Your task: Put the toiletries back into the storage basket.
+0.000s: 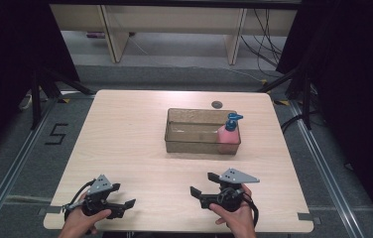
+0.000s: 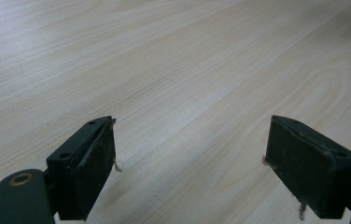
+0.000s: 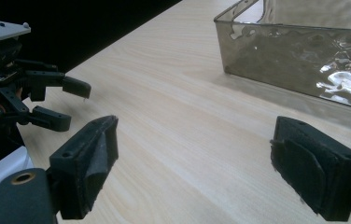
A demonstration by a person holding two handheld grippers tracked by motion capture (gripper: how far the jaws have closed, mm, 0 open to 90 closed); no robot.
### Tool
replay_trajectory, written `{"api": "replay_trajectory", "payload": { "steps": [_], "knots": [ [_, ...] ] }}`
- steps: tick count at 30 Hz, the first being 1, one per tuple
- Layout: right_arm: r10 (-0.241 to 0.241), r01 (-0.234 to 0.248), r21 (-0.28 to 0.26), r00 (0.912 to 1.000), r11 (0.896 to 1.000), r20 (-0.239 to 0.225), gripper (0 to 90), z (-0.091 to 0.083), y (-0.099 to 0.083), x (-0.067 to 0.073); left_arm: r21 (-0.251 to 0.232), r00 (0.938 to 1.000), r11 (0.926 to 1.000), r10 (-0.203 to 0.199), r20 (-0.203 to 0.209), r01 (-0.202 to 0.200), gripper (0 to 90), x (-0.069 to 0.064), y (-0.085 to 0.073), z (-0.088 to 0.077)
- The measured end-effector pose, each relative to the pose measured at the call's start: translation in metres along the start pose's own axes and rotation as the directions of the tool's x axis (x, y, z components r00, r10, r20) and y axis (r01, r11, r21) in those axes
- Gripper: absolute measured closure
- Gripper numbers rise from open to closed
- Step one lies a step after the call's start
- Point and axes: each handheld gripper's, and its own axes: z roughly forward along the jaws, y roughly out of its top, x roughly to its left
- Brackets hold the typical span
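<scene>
Pink soap bottle (image 1: 228,135) stands upright, long axis vertical, blue pump nozzle pointing right, in the right end of the smoky clear plastic bin (image 1: 194,144) on the far-middle tabletop (image 1: 125,139). Bin's long axis runs left-right. Both grippers sit low near the front edge, well apart from the bin. Left gripper (image 1: 124,197) fingers spread, nothing between; right gripper (image 1: 202,186) fingers spread too. Right gripper view shows the bin's rippled glossy wall (image 3: 304,56) and the left gripper (image 3: 73,105) opposite; left gripper view gives pale woodgrain laminate and frayed black pads (image 2: 100,158).
</scene>
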Motion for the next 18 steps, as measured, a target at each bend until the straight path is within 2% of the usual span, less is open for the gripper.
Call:
{"api": "replay_trajectory", "payload": {
  "steps": [6,7,11,12,13,14,15,16,17,18],
  "knots": [
    [-0.006,0.006,-0.008,1.0000,1.000,-0.005,15.8,-0.003,-0.004,0.001,0.001,1.0000,1.0000,0.001,-0.002,-0.001,15.3,0.000,0.000,0.000],
    [0.012,-0.012,0.004,0.9999,1.000,-0.003,15.8,-0.003,-0.005,0.002,0.001,1.0000,1.0000,0.001,-0.002,-0.001,15.3,0.000,0.000,0.000],
    [0.020,-0.020,0.007,0.9998,1.000,0.003,15.8,-0.005,-0.009,0.004,-0.008,1.0000,0.9999,-0.007,0.006,0.007,15.3,-0.001,0.000,0.001],
    [0.013,-0.013,0.025,0.9999,1.000,0.004,15.8,-0.006,-0.010,0.004,-0.012,0.9999,0.9999,-0.010,0.008,0.010,15.3,-0.001,0.000,0.001],
    [0.000,0.000,0.018,1.0000,1.000,0.000,15.8,-0.005,-0.011,0.003,-0.011,0.9999,0.9999,-0.009,0.007,0.009,15.3,-0.001,0.000,0.001],
    [0.034,-0.034,0.026,0.9994,0.999,0.000,15.8,-0.005,-0.012,0.006,-0.012,0.9999,0.9999,-0.009,0.007,0.009,15.3,-0.001,0.000,0.001],
    [-0.007,0.007,0.028,0.9999,1.000,0.015,15.8,-0.005,-0.013,0.004,-0.013,0.9999,0.9999,-0.010,0.007,0.010,15.3,-0.001,0.000,0.001],
    [-0.005,0.005,0.028,0.9999,1.000,0.011,15.8,-0.004,-0.014,0.003,-0.012,0.9999,0.9999,-0.010,0.007,0.010,15.3,-0.001,0.000,0.001],
    [0.045,-0.046,0.042,0.9989,0.998,0.010,15.8,-0.005,-0.014,0.007,-0.012,0.9999,0.9999,-0.010,0.007,0.010,15.3,-0.001,0.000,0.001],
    [0.048,-0.048,0.035,0.9988,0.998,-0.003,15.8,-0.006,-0.015,0.007,-0.012,0.9999,0.9999,-0.010,0.007,0.010,15.3,-0.001,0.000,0.001]
  ]
}}
